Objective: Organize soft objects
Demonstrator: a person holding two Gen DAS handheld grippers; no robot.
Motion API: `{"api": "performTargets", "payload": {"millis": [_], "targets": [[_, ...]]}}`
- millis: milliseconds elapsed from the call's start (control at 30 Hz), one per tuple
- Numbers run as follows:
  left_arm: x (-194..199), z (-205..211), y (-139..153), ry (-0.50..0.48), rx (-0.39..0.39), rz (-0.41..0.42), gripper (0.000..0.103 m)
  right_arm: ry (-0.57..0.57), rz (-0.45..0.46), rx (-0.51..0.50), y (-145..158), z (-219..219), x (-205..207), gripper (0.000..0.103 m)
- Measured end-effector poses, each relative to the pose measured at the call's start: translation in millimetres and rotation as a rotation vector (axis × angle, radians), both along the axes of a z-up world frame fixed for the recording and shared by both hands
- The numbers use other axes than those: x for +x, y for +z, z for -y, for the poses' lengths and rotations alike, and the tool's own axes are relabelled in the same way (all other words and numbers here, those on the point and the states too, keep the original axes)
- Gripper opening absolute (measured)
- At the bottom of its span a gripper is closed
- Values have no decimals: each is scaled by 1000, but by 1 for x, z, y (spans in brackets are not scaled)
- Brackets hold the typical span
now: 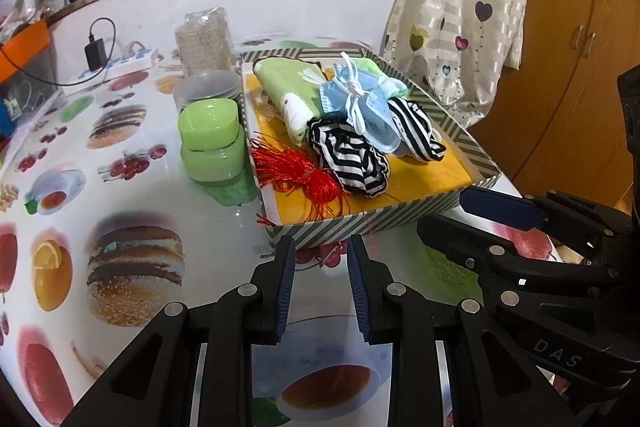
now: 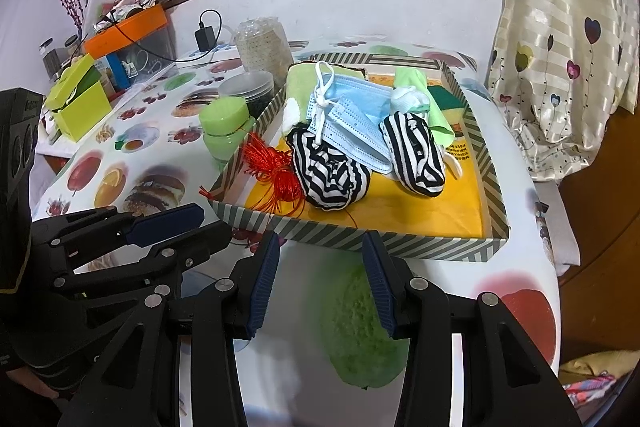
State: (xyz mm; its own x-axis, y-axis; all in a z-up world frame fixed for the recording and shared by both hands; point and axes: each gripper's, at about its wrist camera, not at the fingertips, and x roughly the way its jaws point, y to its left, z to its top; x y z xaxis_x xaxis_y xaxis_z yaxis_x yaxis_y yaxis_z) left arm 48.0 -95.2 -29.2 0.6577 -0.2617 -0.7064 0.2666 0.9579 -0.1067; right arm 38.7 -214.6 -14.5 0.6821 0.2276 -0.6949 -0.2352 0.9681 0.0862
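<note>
A striped cardboard tray (image 1: 360,223) (image 2: 352,239) with a yellow floor holds the soft things. In it lie a green towel (image 1: 288,87) (image 2: 300,83), blue face masks (image 1: 360,103) (image 2: 352,119), two black-and-white striped cloth bundles (image 1: 352,159) (image 2: 328,175) (image 2: 416,155) and a red tassel (image 1: 296,175) (image 2: 276,171) hanging over the tray's left wall. My left gripper (image 1: 321,251) hovers just before the tray's near wall, open, nothing between its pads. My right gripper (image 2: 319,247) is also open and empty before the near wall. Each gripper shows in the other's view (image 1: 500,211) (image 2: 160,223).
Left of the tray stand a green lidded jar (image 1: 210,143) (image 2: 226,127), stacked clear dishes (image 1: 208,87) and a wrapped roll (image 1: 204,39). A power strip with charger (image 1: 108,63) and boxes (image 2: 80,107) sit further left. A curtain (image 1: 460,7) hangs at right; the table edge (image 2: 552,267) curves there.
</note>
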Motion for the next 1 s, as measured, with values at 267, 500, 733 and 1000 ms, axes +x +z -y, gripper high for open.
{"api": "performTargets", "payload": {"millis": [267, 500, 733, 1000], "targets": [[-2, 1, 2, 6, 11, 21, 25, -2, 2, 1, 1, -1, -1, 45], [-2, 0, 2, 3, 3, 19, 25, -3, 2, 3, 1, -1, -1, 45], [-2, 0, 2, 2, 2, 19, 25, -4, 1, 4, 1, -2, -1, 45], [-2, -1, 4, 2, 13, 26, 25, -4, 2, 4, 1, -1, -1, 45]]}}
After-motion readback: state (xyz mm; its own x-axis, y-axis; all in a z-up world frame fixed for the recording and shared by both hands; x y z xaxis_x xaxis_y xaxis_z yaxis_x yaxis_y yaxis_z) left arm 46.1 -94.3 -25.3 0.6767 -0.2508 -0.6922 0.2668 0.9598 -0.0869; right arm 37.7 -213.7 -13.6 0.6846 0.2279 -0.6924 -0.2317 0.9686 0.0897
